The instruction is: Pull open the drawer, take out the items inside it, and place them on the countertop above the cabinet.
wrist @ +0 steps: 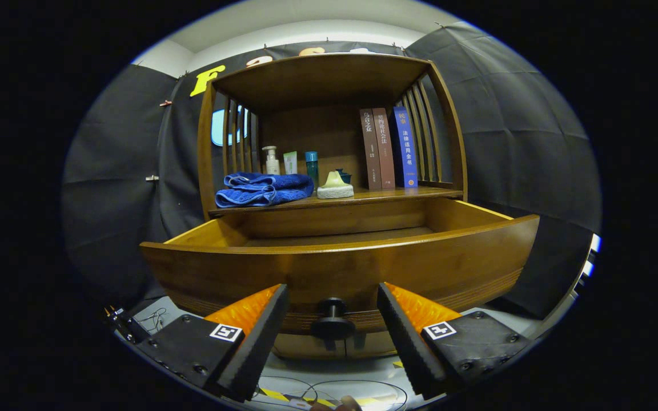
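The wooden drawer (340, 268) of the cabinet stands pulled out toward me; its inside bottom is mostly hidden behind the front panel and no items show in it. Its dark round knob (332, 322) sits between my two fingers, with a gap on each side. My gripper (332, 325) is open, its black-and-orange fingers (260, 337) flanking the knob without touching it. On the countertop (397, 195) above the drawer lie a folded blue towel (263, 189) and a small pale green and white object (335, 186).
At the back of the countertop stand a white pump bottle (272, 161), a pale tube (290, 162) and a teal bottle (311, 165). Three books (389, 148) stand upright at its right. Slatted sides and a top shelf (323, 80) enclose it. Cables (329, 391) lie on the floor below.
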Demonstrator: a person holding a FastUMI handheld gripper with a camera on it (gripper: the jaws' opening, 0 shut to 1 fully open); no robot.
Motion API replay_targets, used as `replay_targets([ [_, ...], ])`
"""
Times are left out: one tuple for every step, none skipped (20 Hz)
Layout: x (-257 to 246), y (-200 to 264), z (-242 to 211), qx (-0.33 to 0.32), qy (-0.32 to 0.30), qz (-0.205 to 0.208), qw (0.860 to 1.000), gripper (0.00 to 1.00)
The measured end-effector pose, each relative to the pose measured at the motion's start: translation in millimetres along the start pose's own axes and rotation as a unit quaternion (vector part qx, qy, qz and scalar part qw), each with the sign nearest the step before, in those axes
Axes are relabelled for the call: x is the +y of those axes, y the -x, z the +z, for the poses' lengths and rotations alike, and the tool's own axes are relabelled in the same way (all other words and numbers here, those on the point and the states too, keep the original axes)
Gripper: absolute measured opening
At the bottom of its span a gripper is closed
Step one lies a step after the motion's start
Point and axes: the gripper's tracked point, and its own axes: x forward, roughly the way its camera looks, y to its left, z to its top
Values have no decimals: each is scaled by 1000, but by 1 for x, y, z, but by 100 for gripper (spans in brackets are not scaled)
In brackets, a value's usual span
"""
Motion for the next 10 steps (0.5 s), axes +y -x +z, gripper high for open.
replay_targets([
  [0,-3,1,-2,1,-1,1000,100],
  [-2,-2,-1,-2,2,-8,1000,100],
  [-2,-2,-1,-6,1,-8,1000,99],
  [-1,-2,0,-8,-2,-12,1000,97],
  [-2,-3,0,-9,-3,-15,1000,97],
  [-1,-4,0,-11,-1,-17,1000,98],
  [0,-3,-1,-12,2,-18,1000,98],
  [0,-4,0,-13,4,-20,1000,98],
  [1,-4,1,-13,7,-21,1000,99],
  [1,-6,1,-13,7,-21,1000,99],
])
